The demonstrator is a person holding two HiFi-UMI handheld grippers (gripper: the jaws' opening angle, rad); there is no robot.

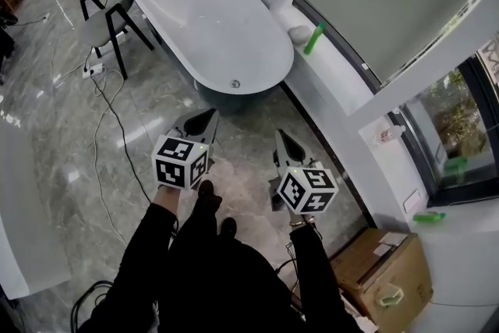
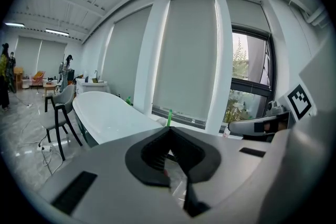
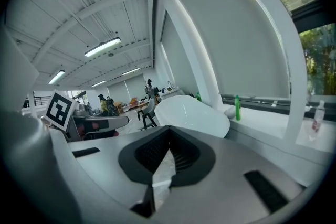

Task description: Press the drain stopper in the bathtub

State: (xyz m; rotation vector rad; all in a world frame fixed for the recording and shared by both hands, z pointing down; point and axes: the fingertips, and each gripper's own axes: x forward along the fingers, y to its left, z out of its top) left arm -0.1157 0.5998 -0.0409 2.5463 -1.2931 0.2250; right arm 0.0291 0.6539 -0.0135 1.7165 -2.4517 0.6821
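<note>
The white oval bathtub [image 1: 210,19] stands ahead of me on the marble floor. Its small round drain stopper [image 1: 235,83] sits on the tub floor at the near end. My left gripper [image 1: 208,116] hangs above the floor just short of the tub's near end, shut and holding nothing. Beside it on the right, my right gripper [image 1: 281,138] is also shut and holds nothing. In the left gripper view the jaw tips [image 2: 169,129] meet, with the tub [image 2: 105,115] beyond. The right gripper view shows its tips [image 3: 169,129] together and the tub [image 3: 191,112] further off.
A white window ledge [image 1: 343,101] runs along the tub's right side and carries a green bottle [image 1: 313,37]. A grey chair [image 1: 109,12] stands left of the tub, with a cable [image 1: 101,136] trailing over the floor. A cardboard box [image 1: 378,269] sits at my right.
</note>
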